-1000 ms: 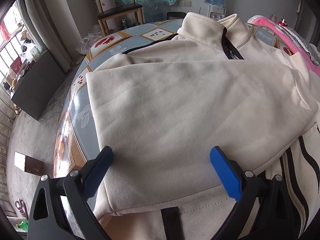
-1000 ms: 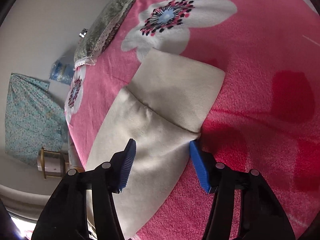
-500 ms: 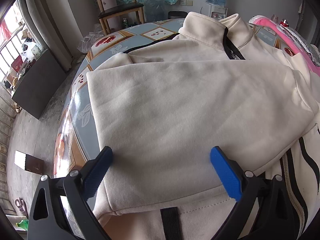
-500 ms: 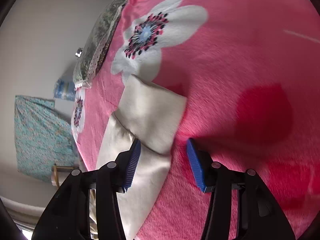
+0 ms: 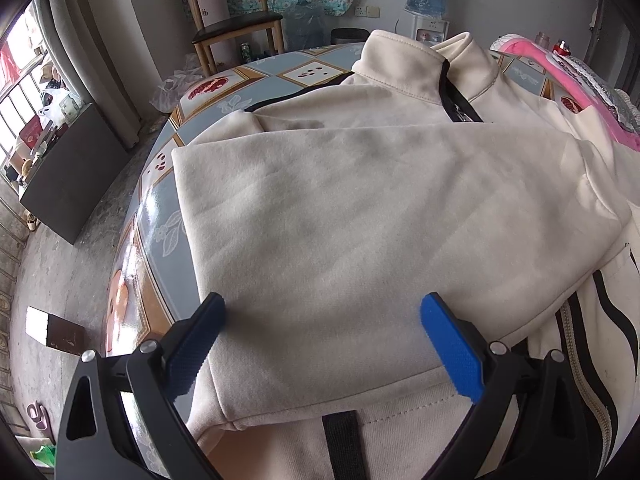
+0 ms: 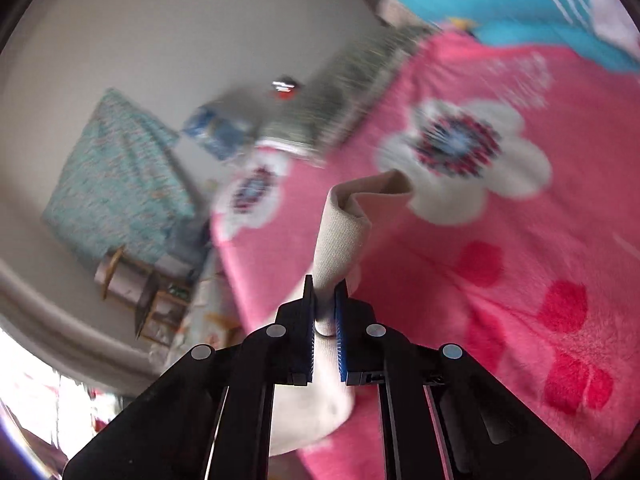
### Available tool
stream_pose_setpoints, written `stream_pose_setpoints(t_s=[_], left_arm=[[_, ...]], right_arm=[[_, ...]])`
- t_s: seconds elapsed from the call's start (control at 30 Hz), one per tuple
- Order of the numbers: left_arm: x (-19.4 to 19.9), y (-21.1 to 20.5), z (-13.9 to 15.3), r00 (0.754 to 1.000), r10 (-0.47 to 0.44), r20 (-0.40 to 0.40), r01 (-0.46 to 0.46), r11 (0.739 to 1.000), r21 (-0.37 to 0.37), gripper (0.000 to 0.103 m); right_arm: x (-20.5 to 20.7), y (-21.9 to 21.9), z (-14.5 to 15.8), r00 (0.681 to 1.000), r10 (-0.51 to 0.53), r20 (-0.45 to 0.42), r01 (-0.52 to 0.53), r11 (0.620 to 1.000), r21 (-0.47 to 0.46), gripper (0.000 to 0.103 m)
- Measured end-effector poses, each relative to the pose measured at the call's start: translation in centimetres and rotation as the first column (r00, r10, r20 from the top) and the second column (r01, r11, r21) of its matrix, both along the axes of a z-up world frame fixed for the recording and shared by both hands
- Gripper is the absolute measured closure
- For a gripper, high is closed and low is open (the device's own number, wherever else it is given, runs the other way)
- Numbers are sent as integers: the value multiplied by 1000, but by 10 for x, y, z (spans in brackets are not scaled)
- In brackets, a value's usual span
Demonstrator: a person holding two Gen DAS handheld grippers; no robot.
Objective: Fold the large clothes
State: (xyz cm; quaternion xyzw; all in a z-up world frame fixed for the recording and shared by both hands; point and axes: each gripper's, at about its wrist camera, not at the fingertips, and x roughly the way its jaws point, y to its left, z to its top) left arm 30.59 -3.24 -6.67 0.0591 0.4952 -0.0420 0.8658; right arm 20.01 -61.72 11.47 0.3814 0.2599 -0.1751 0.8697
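Cream sleeve cuff [image 6: 340,236] pinched in blurred right gripper [image 6: 325,312]; left gripper [image 5: 320,344] agape.

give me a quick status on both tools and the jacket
Right tool shut on cream sleeve cuff, raised off pink blanket. Left tool open over folded jacket. Nothing in the way.

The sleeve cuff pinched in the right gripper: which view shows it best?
The right wrist view. The cream sleeve cuff sits clamped in the right gripper, lifted above the pink blanket. The left wrist view shows only the jacket body and folded sleeve, not that cuff.
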Motion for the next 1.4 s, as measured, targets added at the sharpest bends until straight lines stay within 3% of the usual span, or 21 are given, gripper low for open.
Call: stream_pose_setpoints(t_s=[0.1, 0.23, 0.37, 0.47, 0.67, 0.8, 0.93, 1.03, 1.07, 1.1, 1.13, 1.2, 1.3, 1.4], left_arm=[[-4, 5, 5, 1000, 9, 11, -9, 1000, -30, 7], [-8, 10, 8, 1000, 14, 10, -13, 998, -60, 7], [-12, 15, 8, 1000, 13, 10, -12, 997, -72, 7], [-16, 20, 11, 1000, 14, 17, -12, 997, -81, 7], [-31, 37, 21, 999, 15, 45, -9, 993, -121, 8], [-38, 47, 19, 999, 15, 44, -9, 990, -141, 8], [-44, 57, 17, 999, 24, 34, -18, 986, -168, 8], [-48, 63, 22, 999, 22, 46, -12, 979, -204, 10], [-49, 65, 24, 998, 19, 53, -7, 976, -218, 10], [-49, 67, 27, 998, 15, 60, 0, 972, -234, 10], [-49, 67, 30, 998, 10, 67, 7, 969, -248, 10], [-47, 66, 37, 997, -4, 82, 27, 962, -272, 10], [-36, 59, 45, 996, -23, 87, 51, 940, -337, 10], [-17, 44, 46, 998, -45, 48, 61, 906, -419, 10]], right_arm=[[12, 47, 50, 992, 110, 65, -104, 991, -86, 94], [26, 124, 98, 951, 277, 140, -251, 952, -176, 94], [52, 203, 119, 888, 428, 170, -379, 888, -260, 94], [74, 261, 115, 838, 523, 156, -466, 835, -294, 94], [119, 371, 56, 734, 679, 9, -652, 708, -270, 94], [135, 438, -23, 662, 734, -152, -746, 627, -224, 94], [137, 493, -97, 586, 750, -306, -807, 573, -141, 94], [124, 509, -124, 545, 751, -372, -825, 561, -75, 87], [119, 508, -126, 538, 761, -363, -828, 558, -57, 84], [114, 504, -125, 533, 775, -340, -829, 558, -28, 72], [109, 497, -121, 539, 783, -310, -825, 566, -4, 54], [90, 482, -110, 571, 782, -248, -807, 590, 2, 41], [58, 462, -100, 625, 746, -228, -767, 641, -6, 40], [42, 435, -110, 688, 659, -303, -702, 710, -50, 40]])
